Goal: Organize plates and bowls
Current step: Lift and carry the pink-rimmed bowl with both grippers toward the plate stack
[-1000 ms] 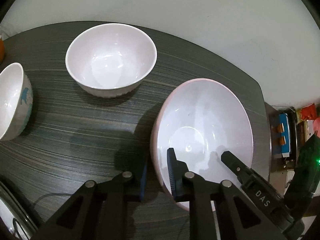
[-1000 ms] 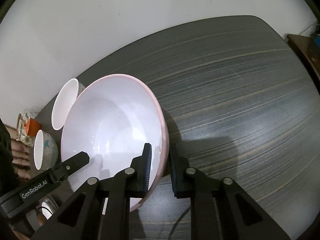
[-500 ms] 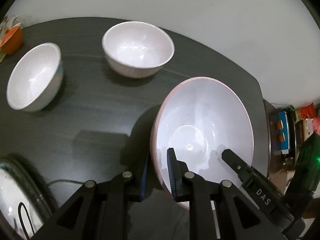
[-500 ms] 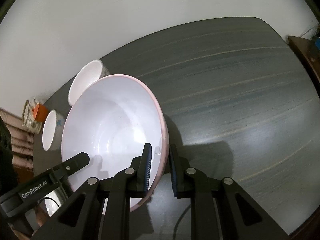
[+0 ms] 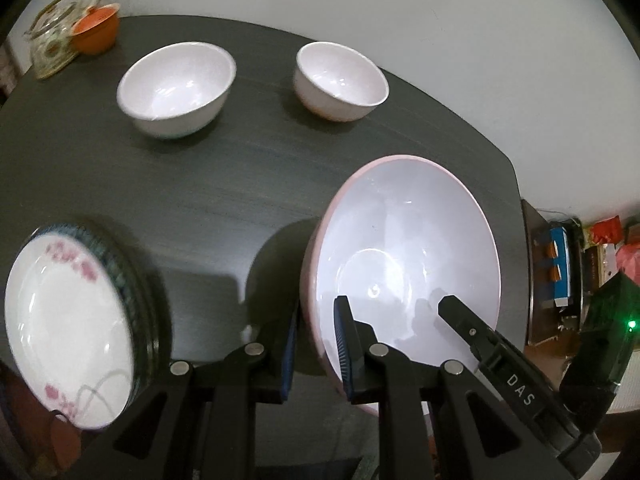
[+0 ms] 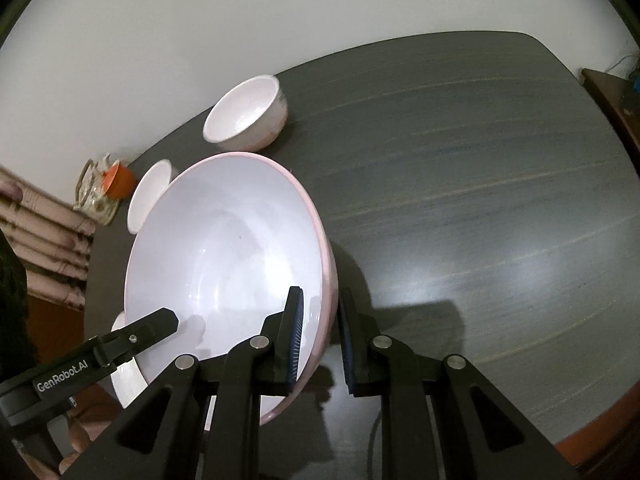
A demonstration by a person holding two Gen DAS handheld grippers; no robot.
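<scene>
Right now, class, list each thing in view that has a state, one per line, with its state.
Large pink-rimmed bowl: empty, gripped on opposite rims.
Left gripper: shut on its rim.
Right gripper: shut on its rim.
Two small white bowls: upright, empty, apart.
Flowered plate: atop a plate stack.

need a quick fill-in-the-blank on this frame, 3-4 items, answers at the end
1. The large pink-rimmed bowl is gripped on its rim by ____ grippers at once.
2. Apart from it, ____ small white bowls stand on the dark table.
3. The plate with pink flowers lies on top of a ____ of plates.
4. The orange cup sits beside a ____ teapot at the table's far corner.

Missing words: two; two; stack; glass
</scene>
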